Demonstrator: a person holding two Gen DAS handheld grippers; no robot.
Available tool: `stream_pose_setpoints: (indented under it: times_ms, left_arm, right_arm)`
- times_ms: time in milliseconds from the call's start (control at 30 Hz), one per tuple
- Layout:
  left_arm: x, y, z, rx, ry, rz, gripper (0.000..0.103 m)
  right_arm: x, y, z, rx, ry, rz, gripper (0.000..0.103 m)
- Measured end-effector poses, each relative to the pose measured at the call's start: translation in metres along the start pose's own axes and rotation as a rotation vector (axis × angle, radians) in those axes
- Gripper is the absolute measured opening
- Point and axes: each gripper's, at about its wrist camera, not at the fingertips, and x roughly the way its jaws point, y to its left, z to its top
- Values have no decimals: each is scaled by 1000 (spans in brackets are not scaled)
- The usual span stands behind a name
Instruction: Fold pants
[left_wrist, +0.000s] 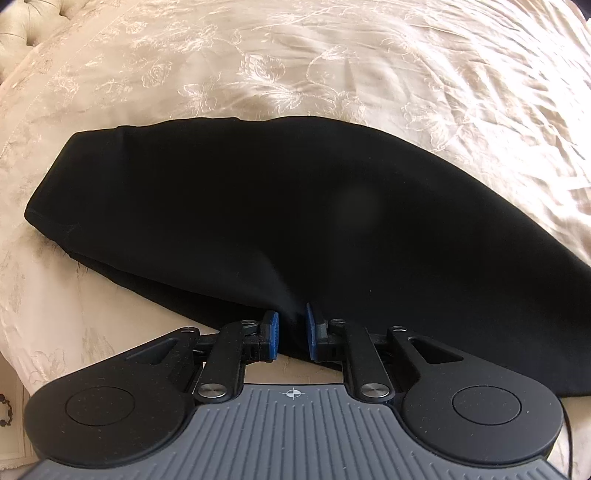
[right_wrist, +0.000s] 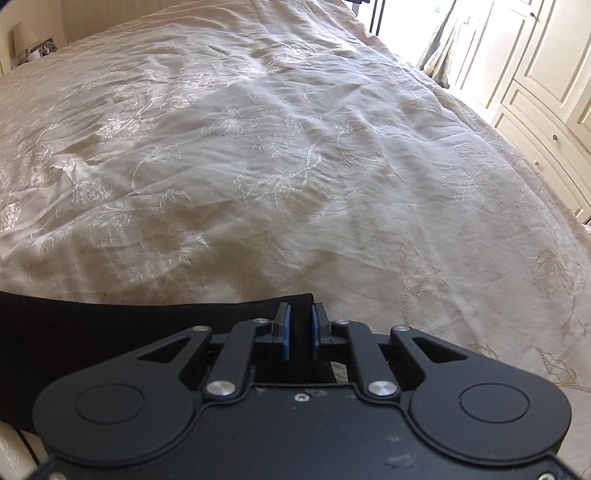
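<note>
pants (left_wrist: 295, 221): black, flat on the cream bedspread (left_wrist: 332, 66), long axis running side to side in front of you

left gripper (left_wrist: 291, 334): nearly closed, pinching the near edge

right gripper (right_wrist: 301, 332): narrow too, cloth between the pads at the end corner

next: you've got both ends, so probably lift together

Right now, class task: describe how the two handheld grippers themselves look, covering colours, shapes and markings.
The left gripper has black linkage arms with silver pivot screws, two rounded black lobes, blue ribbed pads on its fingers, and a grey ribbed base plate bearing a small white crosshair mark. The right gripper matches it in shape, with blue pads too, but its base plate is smooth black.
</note>
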Motion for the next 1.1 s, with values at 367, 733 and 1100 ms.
stream_pose_setpoints:
  times_ms: [367, 733, 1100]
  left_arm:
    - [-19, 23, -20, 99, -2, -43, 17]
    - [-34, 53, 8, 53, -124, -51, 17]
    - [28, 63, 11, 197, 51, -78, 17]
  right_arm:
    - [12, 3, -1, 21, 38, -40, 13]
    - [0, -1, 6, 85, 16, -68, 23]
    - [-72, 40, 14, 163, -111, -88, 27]
